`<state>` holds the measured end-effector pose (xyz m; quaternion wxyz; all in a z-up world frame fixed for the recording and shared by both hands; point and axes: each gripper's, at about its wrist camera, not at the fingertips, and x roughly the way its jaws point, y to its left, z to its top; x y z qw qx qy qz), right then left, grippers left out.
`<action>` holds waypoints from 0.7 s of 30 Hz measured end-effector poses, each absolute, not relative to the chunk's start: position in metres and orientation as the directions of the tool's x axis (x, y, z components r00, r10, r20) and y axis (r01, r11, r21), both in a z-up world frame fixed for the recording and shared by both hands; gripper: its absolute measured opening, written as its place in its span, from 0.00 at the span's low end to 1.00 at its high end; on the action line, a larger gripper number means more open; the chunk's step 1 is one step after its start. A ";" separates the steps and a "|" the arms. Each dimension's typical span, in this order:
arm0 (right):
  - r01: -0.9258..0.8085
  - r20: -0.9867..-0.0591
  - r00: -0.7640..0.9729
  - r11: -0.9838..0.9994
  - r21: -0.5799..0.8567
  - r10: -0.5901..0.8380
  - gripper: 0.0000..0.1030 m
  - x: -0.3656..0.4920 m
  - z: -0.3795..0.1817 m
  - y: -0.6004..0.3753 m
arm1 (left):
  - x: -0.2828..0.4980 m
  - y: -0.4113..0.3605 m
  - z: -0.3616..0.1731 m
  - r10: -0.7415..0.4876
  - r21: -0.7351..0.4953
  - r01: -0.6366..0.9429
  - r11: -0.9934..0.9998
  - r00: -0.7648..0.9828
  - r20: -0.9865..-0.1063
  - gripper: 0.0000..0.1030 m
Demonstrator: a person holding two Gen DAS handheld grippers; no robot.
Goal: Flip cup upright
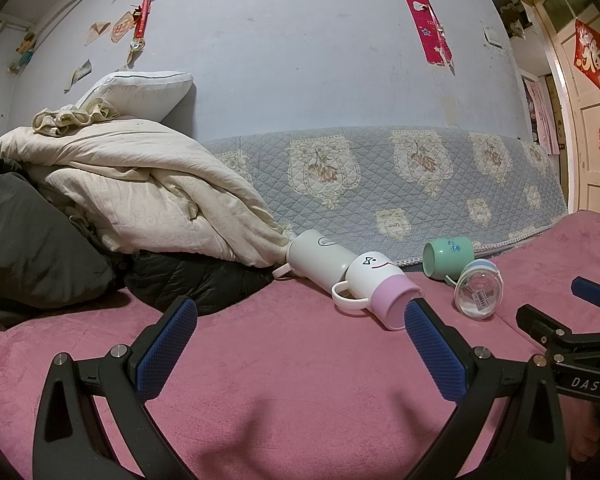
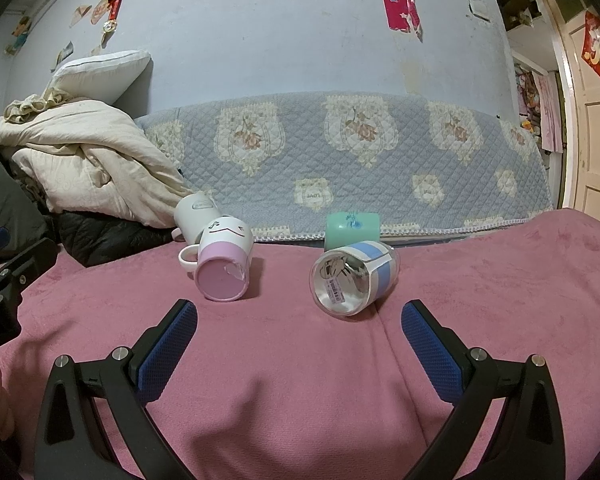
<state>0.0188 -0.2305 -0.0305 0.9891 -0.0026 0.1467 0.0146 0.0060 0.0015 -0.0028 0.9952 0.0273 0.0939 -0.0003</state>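
Both your grippers, left and right, hover spread wide over the pink blanket, holding nothing. Just ahead, the pink mug and glass cup lie tipped over, with a white mug and green cup behind.

Lighting dim, cool and even. Soft shadows fall on the pink blanket beneath both views. Strong fisheye bending and dark vignetting at corners. Focus acceptably sharp throughout.
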 end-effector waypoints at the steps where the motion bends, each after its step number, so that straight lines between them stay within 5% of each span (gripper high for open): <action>1: -0.029 -0.288 0.957 1.000 -0.001 0.028 1.00 0.018 -0.030 -0.231 | 0.006 0.001 -0.003 0.005 0.054 0.006 0.999 0.982 -0.187 1.00; 21: 0.017 -0.241 0.971 0.995 0.102 0.008 1.00 -0.001 -0.016 -0.254 | -0.003 0.002 -0.008 0.014 0.055 -0.006 0.998 0.989 -0.148 1.00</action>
